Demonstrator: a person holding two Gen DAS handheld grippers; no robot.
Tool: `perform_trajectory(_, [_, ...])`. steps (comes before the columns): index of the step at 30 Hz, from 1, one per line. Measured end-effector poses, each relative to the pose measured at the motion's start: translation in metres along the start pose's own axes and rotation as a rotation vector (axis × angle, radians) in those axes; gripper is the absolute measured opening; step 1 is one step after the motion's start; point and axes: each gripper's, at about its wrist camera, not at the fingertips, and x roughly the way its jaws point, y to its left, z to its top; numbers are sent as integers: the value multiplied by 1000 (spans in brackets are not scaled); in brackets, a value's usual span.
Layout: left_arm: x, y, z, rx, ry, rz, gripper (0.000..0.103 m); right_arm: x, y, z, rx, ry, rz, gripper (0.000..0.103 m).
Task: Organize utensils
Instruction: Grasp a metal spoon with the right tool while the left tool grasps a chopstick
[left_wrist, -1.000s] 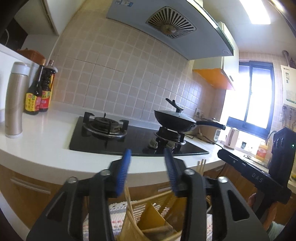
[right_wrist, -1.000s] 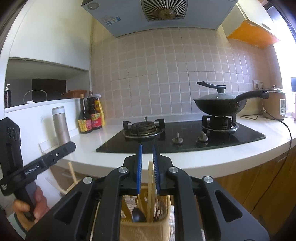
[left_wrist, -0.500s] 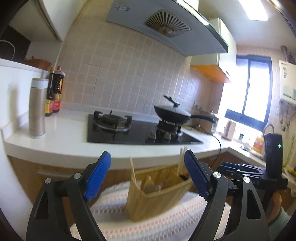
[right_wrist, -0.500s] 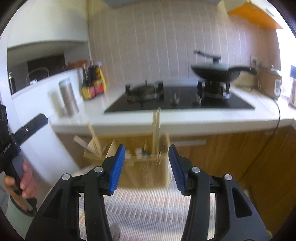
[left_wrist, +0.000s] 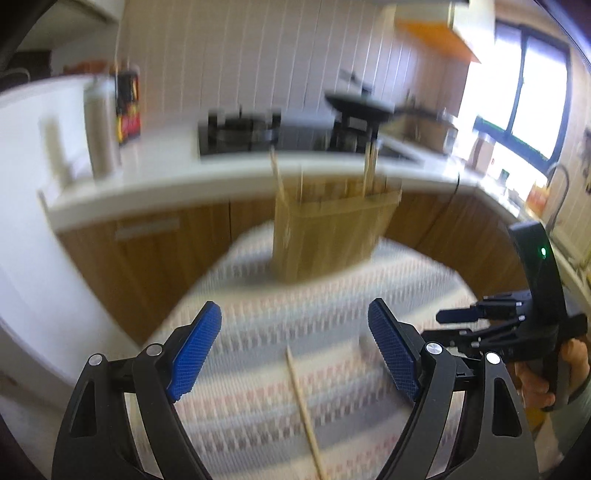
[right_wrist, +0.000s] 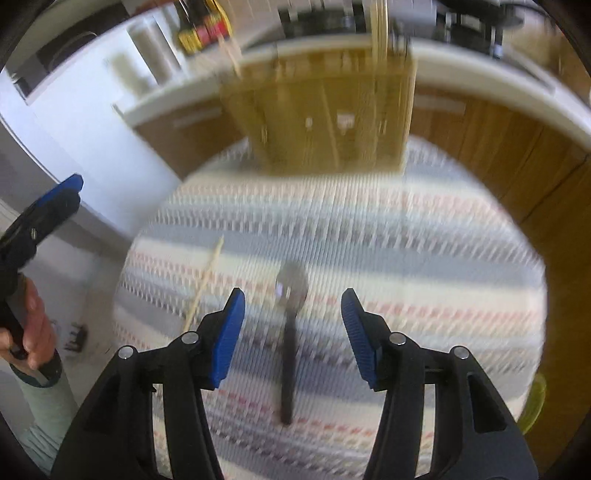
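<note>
A wooden utensil holder with several chopsticks standing in it sits at the far side of a round table with a striped cloth; it also shows in the right wrist view. A single chopstick lies on the cloth between the open jaws of my left gripper; it shows in the right wrist view too. A spoon with a black handle lies on the cloth between the open jaws of my right gripper. Both grippers are empty. Both views are motion-blurred.
Behind the table runs a white kitchen counter with a gas hob, a black pan, a steel flask and sauce bottles. Wooden cabinets stand below it. The other gripper shows at each view's edge.
Both grippers have pulled back from the holder and tilted down over the cloth. The right gripper let go of its chopsticks, which now stand in the holder. Both jaws opened wide.
</note>
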Motion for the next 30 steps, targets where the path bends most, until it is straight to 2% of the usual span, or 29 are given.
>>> perform_trajectory(3, [23,3,-20,-15,139,-24,80,24,2,-15,6,63,-15,51])
perform_trajectory(5, [36,0,-34,-6,200,-24,77,37,2,-23,7,96,-29,50])
perform_trajectory(6, [46,0,-42,4,236,-25,73,43,1,-25,8,106,-33,50])
perform_trajectory(10, [79,2,-64,7,336,0,59,62,2,-33,20,143,-36,38])
perform_trajectory(13, [100,4,-75,-7,398,-2,49,69,6,-33,24,148,-38,37])
perform_trajectory(15, [108,4,-79,7,421,18,39,72,10,-31,10,140,-56,37])
perform_trajectory(16, [111,4,-80,11,431,22,37,74,13,-30,0,139,-74,37])
perform_trajectory(20, [115,-3,-84,42,457,30,37,85,22,-24,-5,145,-79,35])
perform_trajectory(27, [117,-21,-83,122,479,86,37,103,49,-17,-82,155,-171,35])
perform_trajectory(30, [123,-27,-82,130,490,94,37,114,65,-19,-129,162,-219,28])
